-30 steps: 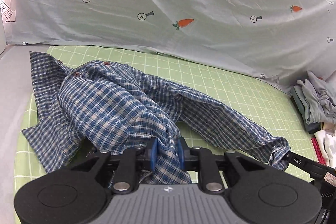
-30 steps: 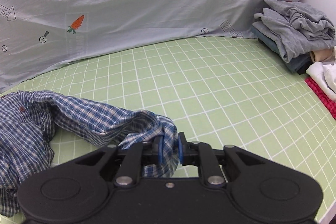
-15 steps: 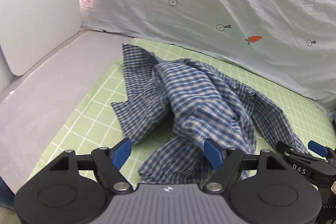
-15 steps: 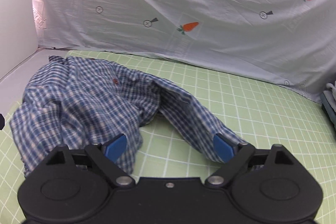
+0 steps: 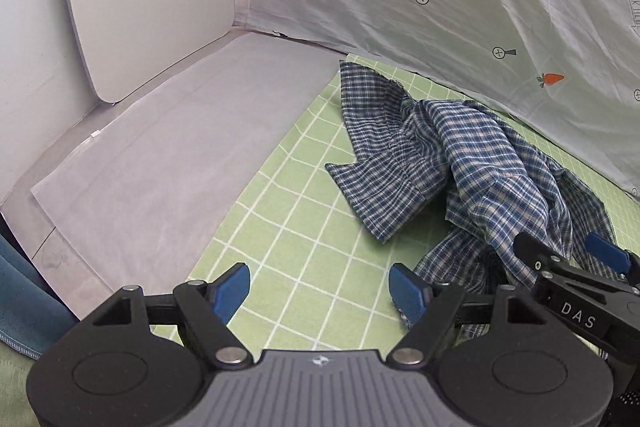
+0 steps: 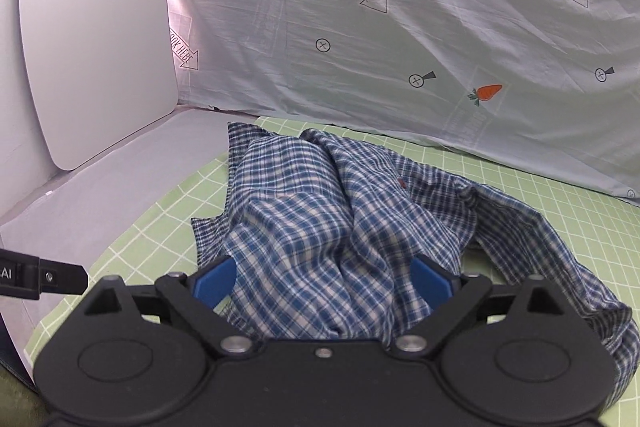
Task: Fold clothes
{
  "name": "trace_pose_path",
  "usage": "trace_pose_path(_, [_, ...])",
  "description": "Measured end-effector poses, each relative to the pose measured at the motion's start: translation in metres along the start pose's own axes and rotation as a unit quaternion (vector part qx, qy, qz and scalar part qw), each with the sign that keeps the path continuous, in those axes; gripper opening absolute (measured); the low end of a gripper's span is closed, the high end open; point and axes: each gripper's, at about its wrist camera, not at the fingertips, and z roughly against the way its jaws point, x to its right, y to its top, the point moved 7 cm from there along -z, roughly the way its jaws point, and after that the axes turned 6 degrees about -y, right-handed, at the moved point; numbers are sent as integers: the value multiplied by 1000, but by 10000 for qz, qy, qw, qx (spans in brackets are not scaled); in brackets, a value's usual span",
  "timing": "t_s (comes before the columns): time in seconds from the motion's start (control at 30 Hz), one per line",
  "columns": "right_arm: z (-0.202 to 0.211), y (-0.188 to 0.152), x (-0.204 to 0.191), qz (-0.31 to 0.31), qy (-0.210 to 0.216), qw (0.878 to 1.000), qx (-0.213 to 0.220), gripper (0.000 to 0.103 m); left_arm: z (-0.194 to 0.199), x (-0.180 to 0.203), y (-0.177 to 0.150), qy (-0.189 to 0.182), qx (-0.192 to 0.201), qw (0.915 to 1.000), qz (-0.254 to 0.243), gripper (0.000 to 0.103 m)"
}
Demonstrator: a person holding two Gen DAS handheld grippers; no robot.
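1. The blue plaid shirt (image 6: 320, 227) lay crumpled in a heap on the green grid mat (image 5: 304, 227), toward the mat's back edge near the carrot-print sheet (image 6: 400, 27), one sleeve trailing off to the right.
2. The left gripper (image 5: 320, 287) hung with its jaws spread wide over bare mat, just left of the shirt's near hem, holding nothing.
3. The right gripper (image 6: 324, 279) also had its jaws wide apart; cloth bulged up between the blue pads (image 6: 430, 277), though whether it touched them was hard to tell from this angle.
4. Folding looked barely started: no edge lay flat and the collar could not be picked out.
5. Risk: closing the right gripper on that bulge would probably pinch several layers at once, so a lift would drag the whole heap instead of opening it.
6. Risk: the left gripper, closing where it stood, would likely catch only the mat.
7. Risk: the loose sleeve might twist under the body when the shirt is spread.
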Motion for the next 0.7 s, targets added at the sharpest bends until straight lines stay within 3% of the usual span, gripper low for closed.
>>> trace_pose_path(0.07, [-3, -4, -3, 127, -71, 9998, -104, 95, 0, -5, -1, -22, -32, 10000, -16, 77])
trace_pose_path(0.17, [-12, -13, 0, 543, -637, 9960, -320, 89, -1, -5, -1, -66, -53, 10000, -54, 77])
trace_pose_path(0.2, [-13, -15, 3, 537, -548, 9963, -381, 73, -1, -3, 0, -80, -45, 9999, -65, 77])
trace_pose_path(0.23, [-14, -15, 6, 431, -353, 9975, -431, 45, -1, -1, 1, -94, -36, 9999, -74, 77])
trace_pose_path(0.33, [-8, -13, 19, 66, -39, 9990, -435, 18, -4, 6, 4, -152, -11, 9999, -39, 77])
trace_pose_path(0.5, [16, 3, 63, -175, -365, 9992, 25, 12, -13, 31, 4, -259, -41, 9997, 18, 77])
trace_pose_path(0.7, [35, 19, 166, -1000, -1083, 9889, 211, 12, -24, 77, -5, -426, -158, 9989, 88, 77])
